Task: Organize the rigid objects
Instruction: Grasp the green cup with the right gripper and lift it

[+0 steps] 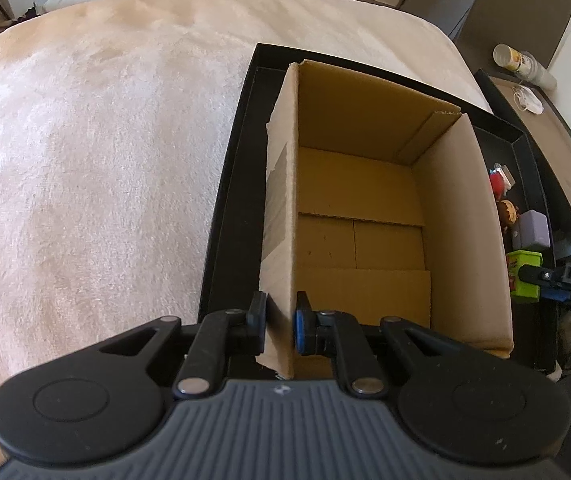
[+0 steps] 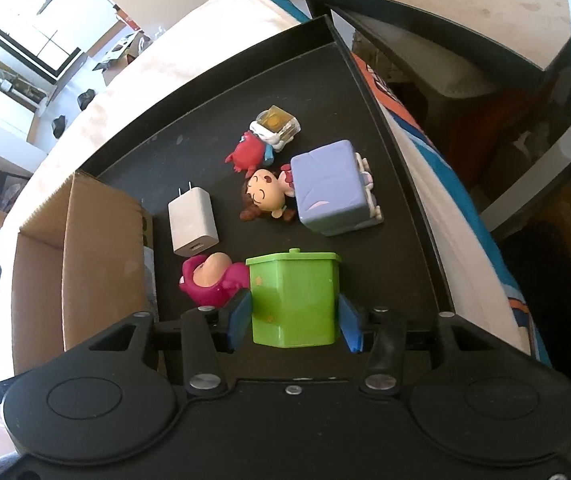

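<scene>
Under my fingers a bed (image 1: 85,140) with a pale plush cover carries one black tray (image 2: 213,92), which lies flat near its edge.

Left tool (image 1: 280,322) pinches a thin wall between near-closed fingers; right tool (image 2: 294,322) spread wide.
</scene>
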Motion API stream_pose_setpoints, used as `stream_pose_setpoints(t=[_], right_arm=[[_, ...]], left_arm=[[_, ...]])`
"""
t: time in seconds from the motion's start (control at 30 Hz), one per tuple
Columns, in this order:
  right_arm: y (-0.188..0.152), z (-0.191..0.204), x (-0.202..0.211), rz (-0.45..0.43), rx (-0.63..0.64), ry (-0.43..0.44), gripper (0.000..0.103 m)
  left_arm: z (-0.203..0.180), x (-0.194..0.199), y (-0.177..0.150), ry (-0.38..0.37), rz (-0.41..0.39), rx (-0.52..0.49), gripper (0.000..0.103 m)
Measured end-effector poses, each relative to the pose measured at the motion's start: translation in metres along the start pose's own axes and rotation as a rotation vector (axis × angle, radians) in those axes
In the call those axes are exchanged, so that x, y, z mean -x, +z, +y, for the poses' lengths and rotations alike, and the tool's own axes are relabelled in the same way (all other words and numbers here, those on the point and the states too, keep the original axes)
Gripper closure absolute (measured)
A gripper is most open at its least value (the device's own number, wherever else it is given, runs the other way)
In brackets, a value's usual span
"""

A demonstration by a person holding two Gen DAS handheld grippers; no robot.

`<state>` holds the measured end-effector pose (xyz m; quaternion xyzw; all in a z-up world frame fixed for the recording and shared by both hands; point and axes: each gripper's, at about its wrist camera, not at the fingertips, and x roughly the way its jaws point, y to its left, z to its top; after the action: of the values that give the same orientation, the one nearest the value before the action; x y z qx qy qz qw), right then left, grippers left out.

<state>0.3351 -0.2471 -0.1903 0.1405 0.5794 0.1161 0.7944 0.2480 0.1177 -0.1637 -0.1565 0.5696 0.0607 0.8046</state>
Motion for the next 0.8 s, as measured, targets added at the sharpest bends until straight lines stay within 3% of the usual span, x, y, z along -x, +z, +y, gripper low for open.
stream_pose_setpoints(t=[0.1,0.27,0.8], right_arm=[[-0.003,0.005,-0.008,0.031,0.036,-0.012,0.05],[-0.009,0.01,-0.007,0.026,0.061,-0.035,0.054],[-0.013,0.055,0.042,-0.037,0.142,0.033,0.054]], left_arm=[[-0.001,0.0,-0.001,-0.007,0.003,0.0,0.09],[0.0,0.001,-0.002,-0.008,0.004,0.001,0.09],[0.001,0.0,-0.001,-0.015,0.012,-0.007,0.09]])
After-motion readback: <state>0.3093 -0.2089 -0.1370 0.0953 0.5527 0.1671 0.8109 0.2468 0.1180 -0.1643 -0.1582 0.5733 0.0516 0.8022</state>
